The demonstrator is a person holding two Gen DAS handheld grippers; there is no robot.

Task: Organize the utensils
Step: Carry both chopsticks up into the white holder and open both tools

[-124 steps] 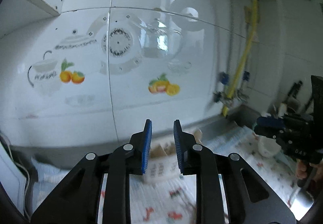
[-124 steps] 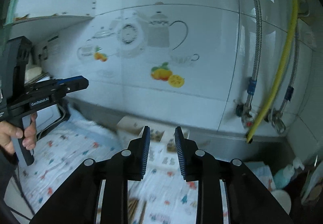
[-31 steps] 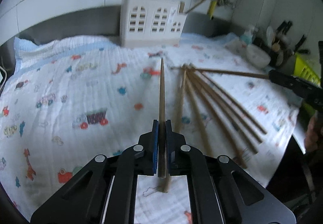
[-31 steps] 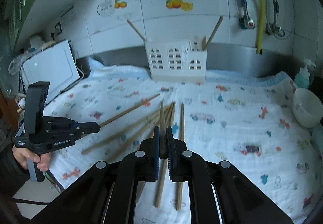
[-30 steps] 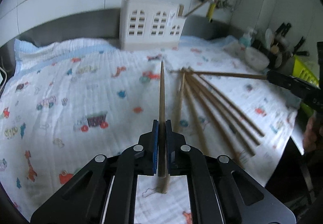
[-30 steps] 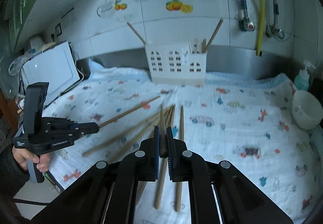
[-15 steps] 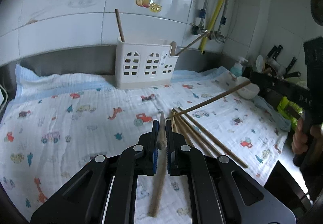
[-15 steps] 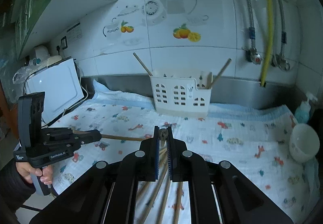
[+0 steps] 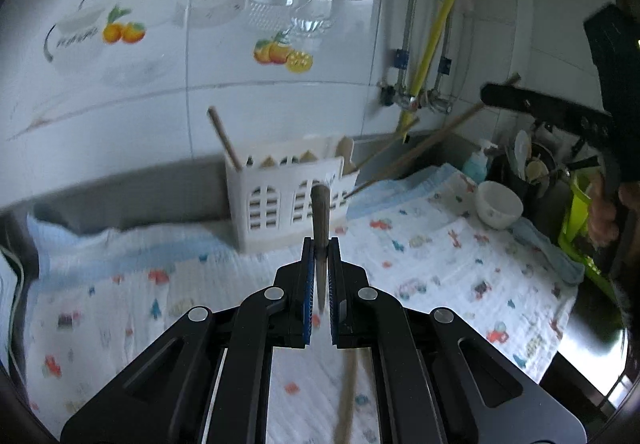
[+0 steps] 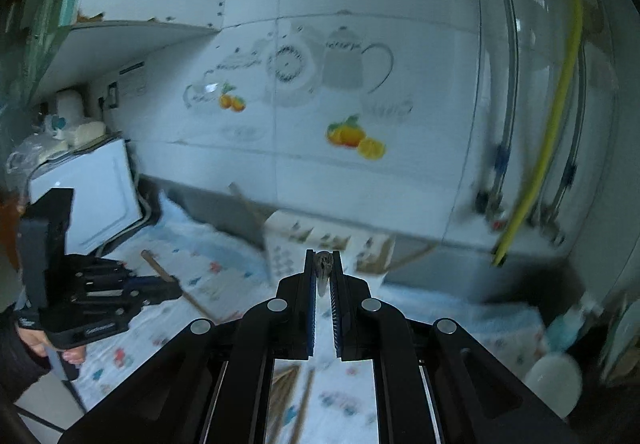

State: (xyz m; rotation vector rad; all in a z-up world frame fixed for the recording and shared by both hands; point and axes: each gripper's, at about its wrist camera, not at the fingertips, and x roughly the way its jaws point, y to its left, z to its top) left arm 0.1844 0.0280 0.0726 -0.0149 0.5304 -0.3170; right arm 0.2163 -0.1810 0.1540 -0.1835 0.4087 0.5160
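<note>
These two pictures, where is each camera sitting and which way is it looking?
Left wrist view: sits on the left gripper, looks along its jaws, shut on a chopstick, at the white utensil holder; the other gripper and hand show at right.
Right wrist view: sits on the right gripper, facing the tiled wall; the left gripper and hand show at left.
Shared: holder, fruit tiles, yellow hose, patterned cloth.

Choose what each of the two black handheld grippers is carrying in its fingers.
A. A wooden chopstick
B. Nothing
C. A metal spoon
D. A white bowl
A: the left gripper is clamped on a brown wooden chopstick, and the right gripper pinches another wooden chopstick seen end-on between its fingers.
</note>
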